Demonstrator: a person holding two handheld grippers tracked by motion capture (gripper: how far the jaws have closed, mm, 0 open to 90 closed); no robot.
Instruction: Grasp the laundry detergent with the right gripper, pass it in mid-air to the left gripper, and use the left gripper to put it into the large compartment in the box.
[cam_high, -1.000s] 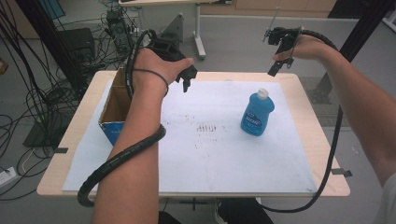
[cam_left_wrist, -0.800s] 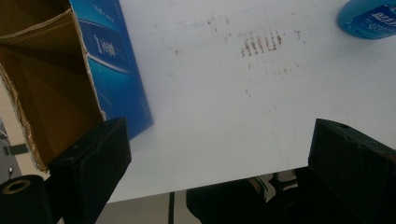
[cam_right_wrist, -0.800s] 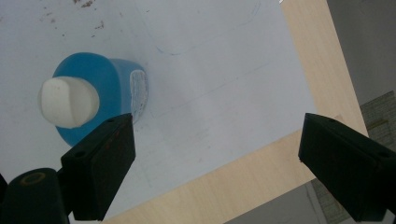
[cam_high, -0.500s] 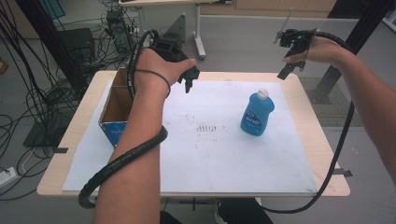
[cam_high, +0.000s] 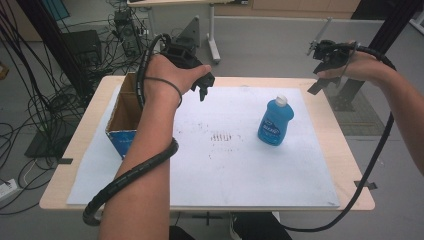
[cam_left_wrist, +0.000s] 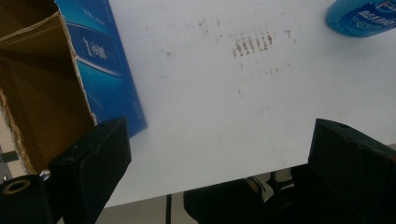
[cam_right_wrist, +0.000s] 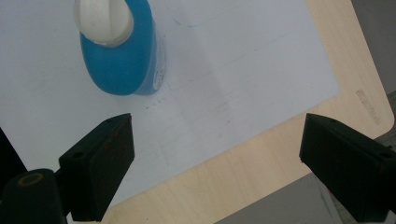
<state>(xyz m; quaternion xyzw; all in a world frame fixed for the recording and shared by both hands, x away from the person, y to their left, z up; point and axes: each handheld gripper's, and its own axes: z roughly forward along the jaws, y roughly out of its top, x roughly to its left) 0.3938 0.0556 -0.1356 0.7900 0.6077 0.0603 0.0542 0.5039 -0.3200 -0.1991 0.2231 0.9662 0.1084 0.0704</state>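
- Our right claw (cam_high: 316, 85) hangs off the counter's far right corner, jaws wide, nothing between them.
- Left claw (cam_high: 202, 91) also wide and empty, above the far edge beside the cardboard box (cam_high: 121, 117).
- Blue bottle (cam_high: 275, 121) stands upright on the white sheet (cam_high: 225, 175), right of centre, well apart from the box; in the right gripper view its white cap (cam_right_wrist: 103, 19) sits ahead of the jaws.
- We judge it smooth plastic, likely slippery, partly squashy, moderately heavy if full.
- Best hold: across the narrower shoulder under the cap, not the wide belly.
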